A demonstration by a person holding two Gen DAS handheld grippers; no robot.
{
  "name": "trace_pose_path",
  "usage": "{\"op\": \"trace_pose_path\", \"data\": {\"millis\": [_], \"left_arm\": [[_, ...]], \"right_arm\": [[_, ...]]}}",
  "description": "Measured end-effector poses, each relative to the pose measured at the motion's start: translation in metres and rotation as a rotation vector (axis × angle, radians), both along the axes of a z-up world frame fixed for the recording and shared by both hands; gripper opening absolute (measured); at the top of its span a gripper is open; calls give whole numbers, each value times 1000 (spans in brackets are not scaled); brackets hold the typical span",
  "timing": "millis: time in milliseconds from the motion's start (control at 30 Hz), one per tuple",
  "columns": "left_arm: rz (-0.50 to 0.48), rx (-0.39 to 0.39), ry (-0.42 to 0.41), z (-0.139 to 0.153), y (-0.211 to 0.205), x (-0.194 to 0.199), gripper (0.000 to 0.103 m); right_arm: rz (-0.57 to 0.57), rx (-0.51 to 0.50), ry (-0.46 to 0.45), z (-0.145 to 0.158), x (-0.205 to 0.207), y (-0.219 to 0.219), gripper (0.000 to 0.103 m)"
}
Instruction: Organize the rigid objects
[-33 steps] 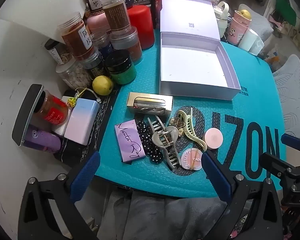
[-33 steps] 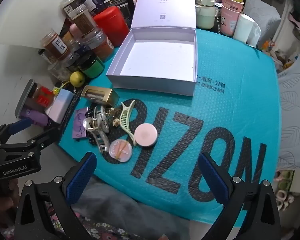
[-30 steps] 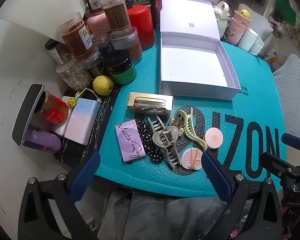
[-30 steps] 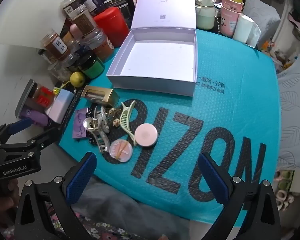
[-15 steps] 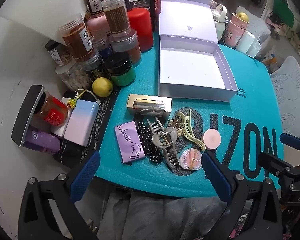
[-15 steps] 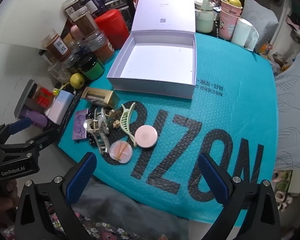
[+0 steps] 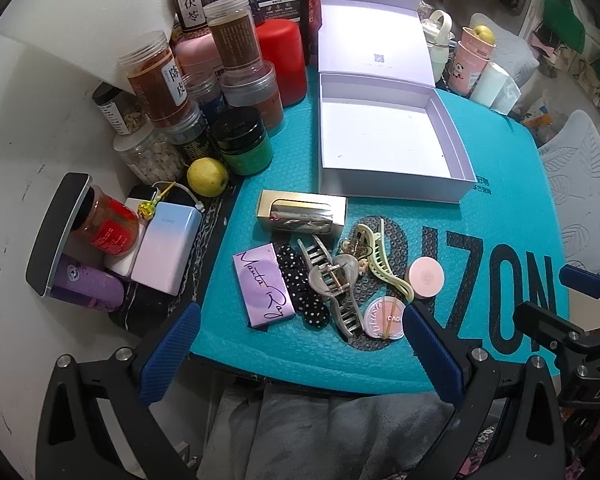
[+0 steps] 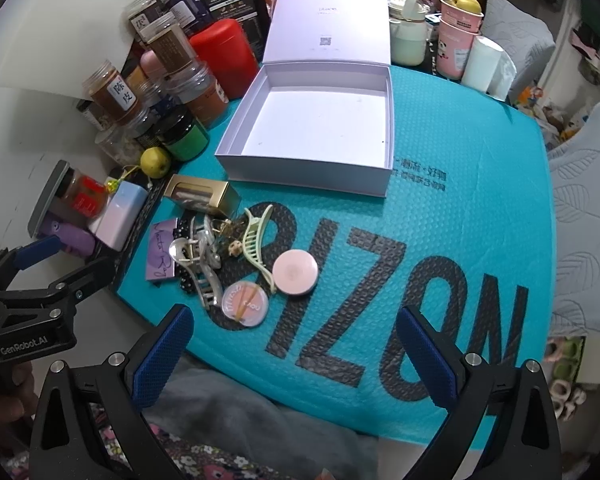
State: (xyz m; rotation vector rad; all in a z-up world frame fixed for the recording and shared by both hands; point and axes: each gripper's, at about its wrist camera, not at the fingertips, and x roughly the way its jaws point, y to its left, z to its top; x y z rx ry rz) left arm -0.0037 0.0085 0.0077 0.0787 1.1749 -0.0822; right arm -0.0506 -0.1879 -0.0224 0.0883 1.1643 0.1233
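Step in hand: by the look of it, nothing has been picked yet; the first item is to be chosen from the pile and carried to the box [image 8: 312, 136].
Left gripper [image 7: 300, 350]: jaws spread wide, nothing held; it hangs over the near edge of the mat [image 7: 500, 184], just short of the pile.
Right gripper [image 8: 292, 354]: jaws spread wide, nothing held; it is poised over the mat's near edge, right of the pile.
Box: open and bare inside, lid [image 8: 332, 28] folded back; it sits on the far part of the mat, beyond the pile.
Pile: gold case [image 7: 302, 214], purple card [image 7: 264, 284], dotted clip [image 7: 302, 288], grey claw clip [image 7: 336, 284], green claw clip [image 7: 382, 256], clear compact [image 8: 244, 304] and pink compact [image 8: 295, 272] lie close together on the left of the mat; several touch or overlap.
Best first pick: the pink compact is judged easiest, since it lies at the pile's right edge with bare mat on its right, on the right gripper's side.
Approach: the jaws should be brought down either side of the round rim and closed across its width.
Risk: the green claw clip touches the compact on its left and could be dragged along.
Tangle: the claw clips look interlocked with a small gold trinket [image 7: 352, 246]; they are better left until the loose pieces are cleared.
Placement: each piece is best set flat against a box wall, so that room is kept.
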Motion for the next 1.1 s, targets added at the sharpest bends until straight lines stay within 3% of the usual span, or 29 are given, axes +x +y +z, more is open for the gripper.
{"op": "trace_pose_path", "data": {"millis": [1100], "left_arm": [[1,-6,9,-2,1,0,103]], "right_arm": [[-4,-14,7,-2,1,3,103]]}}
